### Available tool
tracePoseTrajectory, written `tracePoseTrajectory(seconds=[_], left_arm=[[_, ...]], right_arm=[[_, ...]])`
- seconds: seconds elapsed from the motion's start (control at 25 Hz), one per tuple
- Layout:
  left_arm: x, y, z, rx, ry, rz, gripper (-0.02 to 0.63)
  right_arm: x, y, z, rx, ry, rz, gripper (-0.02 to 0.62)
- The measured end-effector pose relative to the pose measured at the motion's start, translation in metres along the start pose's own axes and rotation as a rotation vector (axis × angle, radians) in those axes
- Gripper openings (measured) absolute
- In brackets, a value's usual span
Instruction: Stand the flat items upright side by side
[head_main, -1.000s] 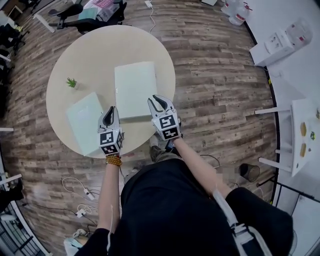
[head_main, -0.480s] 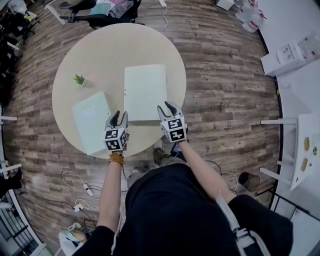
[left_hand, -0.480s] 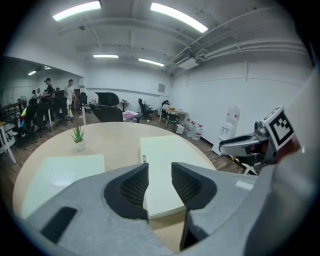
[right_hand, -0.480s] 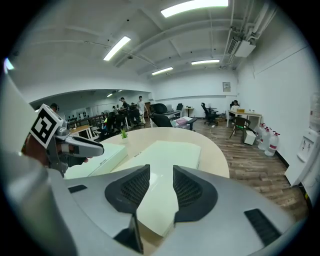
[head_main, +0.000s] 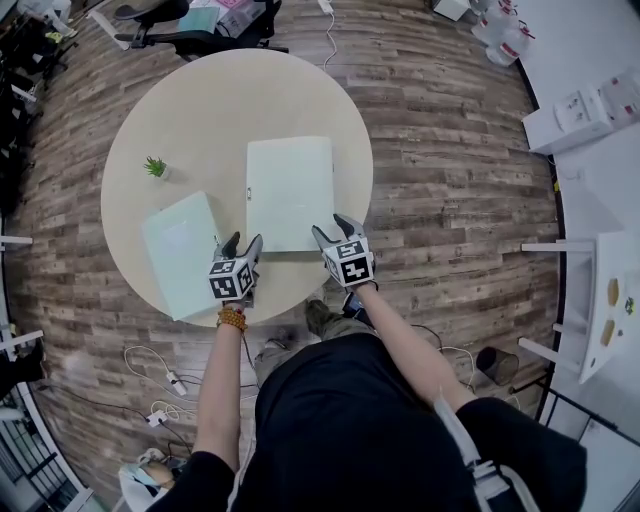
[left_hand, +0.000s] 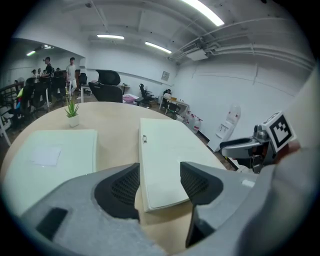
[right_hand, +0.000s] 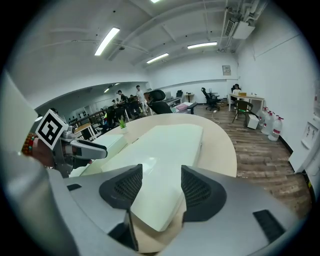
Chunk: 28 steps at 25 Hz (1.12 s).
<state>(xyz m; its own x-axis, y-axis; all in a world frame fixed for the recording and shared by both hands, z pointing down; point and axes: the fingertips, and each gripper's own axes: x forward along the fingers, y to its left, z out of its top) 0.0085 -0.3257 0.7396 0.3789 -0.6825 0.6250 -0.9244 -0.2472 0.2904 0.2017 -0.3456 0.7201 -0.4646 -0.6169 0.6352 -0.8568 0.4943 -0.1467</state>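
1. Two pale green, flat rectangular folders lie flat on the round beige worktop (head_main: 200, 110); the central folder (head_main: 290, 190) is near the middle; the second folder (head_main: 180, 250) is to its left, apart from it.
2. The left gripper (head_main: 245, 240) is at the central folder's near left corner; its jaws have just been opening and stand released, with the corner showing between them untouched.
3. The right gripper (head_main: 330, 226) is at the near right corner; its jaws have likewise been opening and clasp nothing.
4. A small green potted plant (head_main: 156, 166) stands beyond the second folder.
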Motion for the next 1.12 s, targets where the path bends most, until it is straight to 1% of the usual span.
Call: tracePoseTrajectory(seconds=[0.12, 0.32, 0.44, 0.6, 0.76, 0.96, 1.04, 1.12], left_arm=[[0.005, 0.003, -0.002, -0.026, 0.014, 0.001, 0.278], [0.016, 0.005, -0.012, -0.045, 0.056, -0.002, 0.293], [0.022, 0.006, -0.018, -0.055, 0.075, -0.009, 0.299], [0.029, 0.003, -0.019, -0.065, 0.087, -0.025, 0.307], [0.036, 0.001, -0.023, -0.092, 0.108, -0.034, 0.316], [0.039, 0.005, -0.028, -0.174, 0.107, -0.049, 0.331], [0.040, 0.003, -0.029, -0.208, 0.102, -0.059, 0.325], [0.041, -0.001, -0.029, -0.231, 0.093, -0.068, 0.318]], right_arm=[[0.006, -0.004, -0.006, 0.034, 0.028, 0.014, 0.268], [0.018, -0.009, -0.019, 0.120, 0.075, 0.042, 0.337], [0.024, -0.008, -0.027, 0.149, 0.102, 0.053, 0.360], [0.030, -0.011, -0.037, 0.203, 0.127, 0.064, 0.373], [0.033, -0.013, -0.042, 0.223, 0.142, 0.069, 0.382], [0.037, -0.015, -0.046, 0.257, 0.149, 0.084, 0.390], [0.038, -0.014, -0.048, 0.284, 0.149, 0.105, 0.390], [0.039, -0.009, -0.050, 0.291, 0.151, 0.137, 0.390]])
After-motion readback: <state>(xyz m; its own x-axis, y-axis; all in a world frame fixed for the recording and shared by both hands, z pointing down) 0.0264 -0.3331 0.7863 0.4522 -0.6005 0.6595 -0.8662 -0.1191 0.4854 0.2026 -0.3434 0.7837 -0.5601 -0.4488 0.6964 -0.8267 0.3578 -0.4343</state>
